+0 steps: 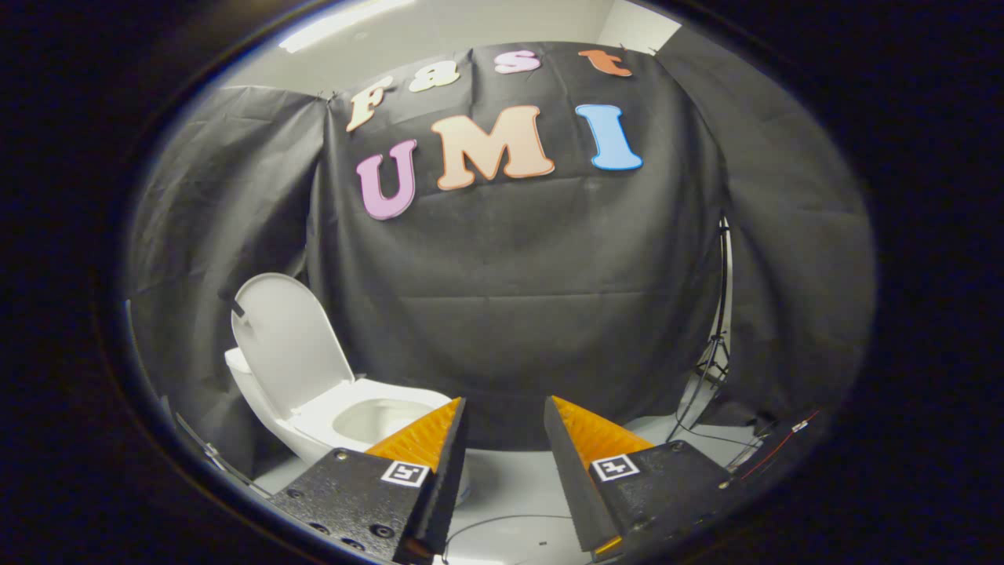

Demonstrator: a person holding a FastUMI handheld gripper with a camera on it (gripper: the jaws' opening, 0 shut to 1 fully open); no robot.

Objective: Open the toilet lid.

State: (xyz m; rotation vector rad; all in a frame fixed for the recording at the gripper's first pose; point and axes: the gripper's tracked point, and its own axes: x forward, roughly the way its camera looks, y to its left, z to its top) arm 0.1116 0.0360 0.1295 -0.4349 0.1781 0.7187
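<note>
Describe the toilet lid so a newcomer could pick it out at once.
Start at the black cloth wall behind everything, then drop to the white toilet on the floor, beyond and left of the open gripper, whose fingers hold nothing. The toilet lid is the rounded white panel standing raised behind the bowl, leaning back toward the cloth. Nothing else white near it stands upright.

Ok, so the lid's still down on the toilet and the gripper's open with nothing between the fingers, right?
Not quite. In the gripper view the lid is already raised, standing upright behind the bowl. The rest holds: the gripper is open, nothing between its fingers.
</note>
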